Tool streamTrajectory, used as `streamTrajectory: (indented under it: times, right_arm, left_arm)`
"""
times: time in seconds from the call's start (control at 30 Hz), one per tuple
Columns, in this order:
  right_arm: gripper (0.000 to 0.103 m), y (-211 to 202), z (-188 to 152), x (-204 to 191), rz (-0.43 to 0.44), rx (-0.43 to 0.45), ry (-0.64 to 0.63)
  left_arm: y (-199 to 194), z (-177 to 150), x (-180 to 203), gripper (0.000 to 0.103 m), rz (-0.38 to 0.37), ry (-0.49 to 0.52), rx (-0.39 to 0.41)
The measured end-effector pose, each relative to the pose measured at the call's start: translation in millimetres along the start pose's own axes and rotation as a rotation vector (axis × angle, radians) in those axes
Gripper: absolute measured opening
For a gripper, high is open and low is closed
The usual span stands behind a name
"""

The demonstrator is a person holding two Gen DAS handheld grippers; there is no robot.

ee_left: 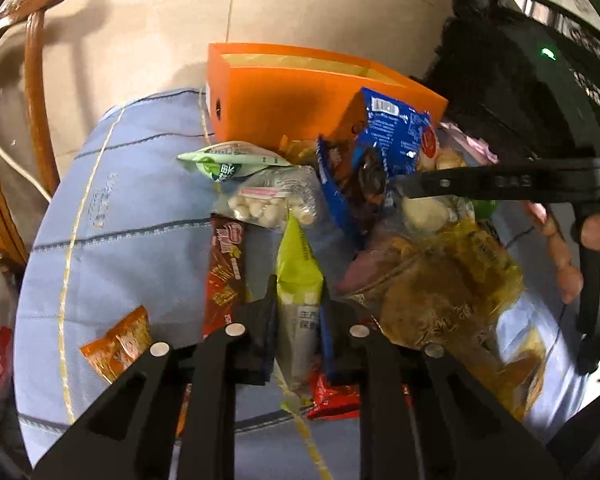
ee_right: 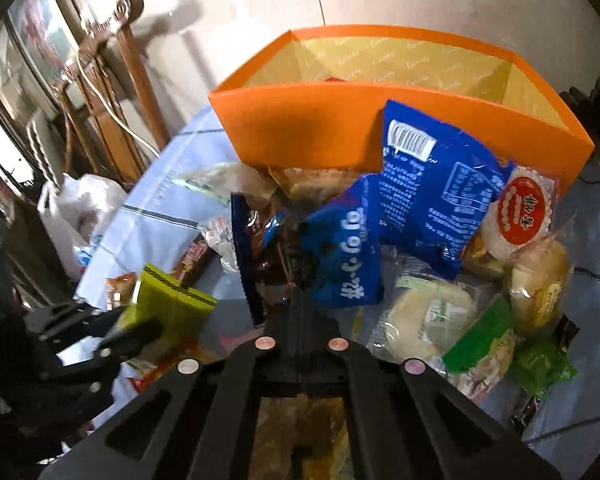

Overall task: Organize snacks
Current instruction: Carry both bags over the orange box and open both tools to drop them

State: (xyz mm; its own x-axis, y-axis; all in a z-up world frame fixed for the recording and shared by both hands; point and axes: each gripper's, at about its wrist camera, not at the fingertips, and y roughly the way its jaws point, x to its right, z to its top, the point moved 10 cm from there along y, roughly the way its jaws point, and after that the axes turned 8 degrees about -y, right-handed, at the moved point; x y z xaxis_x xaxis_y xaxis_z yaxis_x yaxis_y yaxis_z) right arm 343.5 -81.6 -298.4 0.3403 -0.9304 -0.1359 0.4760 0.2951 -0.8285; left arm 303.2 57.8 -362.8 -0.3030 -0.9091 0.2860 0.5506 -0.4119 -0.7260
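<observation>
My left gripper [ee_left: 299,304] is shut on a yellow-green snack packet [ee_left: 298,268], held above the blue cloth; it also shows in the right wrist view [ee_right: 172,300]. My right gripper [ee_right: 302,300] is shut on a blue snack bag [ee_right: 340,256] and holds it up in front of the orange box [ee_right: 300,128]; in the left wrist view the bag [ee_left: 364,176] hangs from the gripper's tips. The orange box [ee_left: 284,100] is open at the top, with a gold lining.
A heap of snacks lies on the blue cloth [ee_left: 140,208]: a clear bag of white balls [ee_left: 268,204], a red-brown bar [ee_left: 224,276], an orange packet [ee_left: 120,344], buns [ee_right: 432,312], a second blue bag [ee_right: 432,192]. Wooden chair [ee_left: 36,120] at left.
</observation>
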Motion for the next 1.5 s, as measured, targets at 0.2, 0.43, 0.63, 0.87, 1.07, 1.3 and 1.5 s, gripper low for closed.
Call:
streamTrajectory:
  times: [0.2,0.43,0.63,0.87,1.07,1.3,1.5]
  right_arm:
    - [0.009,-6.1,0.9,0.6,0.073,-0.021,0.015]
    - [0.096,17.5,30.7,-0.8,-0.124,0.009,-0.17]
    - [0.077,87.0,22.7,-2.0,-0.139,-0.155,-0.181]
    - [0.064,44.1,23.7,0.0,-0.044,-0.068,-0.104]
    - [0.064,-21.3,27.4,8.0,0.021,0.044,-0.034]
    - [0.064,-84.7,49.1,37.6,0.001,0.167,0.018]
    - [0.064,-137.9,87.5,60.1,-0.031,0.269,0.026]
  left_arm:
    - [-1.8,1.0,-10.5,0.016,0.025,-0.03,-0.013]
    - [-0.4,-1.7,-8.7,0.018,0.031,-0.016,-0.013]
    - [3.7,-5.3,-8.6,0.02,0.044,-0.011,-0.027]
    - [3.4,-7.3,-3.6,0.018,0.002,-0.028,-0.008]
    - [-9.9,3.1,9.0,0.018,-0.051,-0.047,0.025]
    - [-40.0,49.3,30.0,0.018,-0.099,-0.029,0.113]
    - [-61.4,120.6,62.9,0.018,-0.14,0.01,0.205]
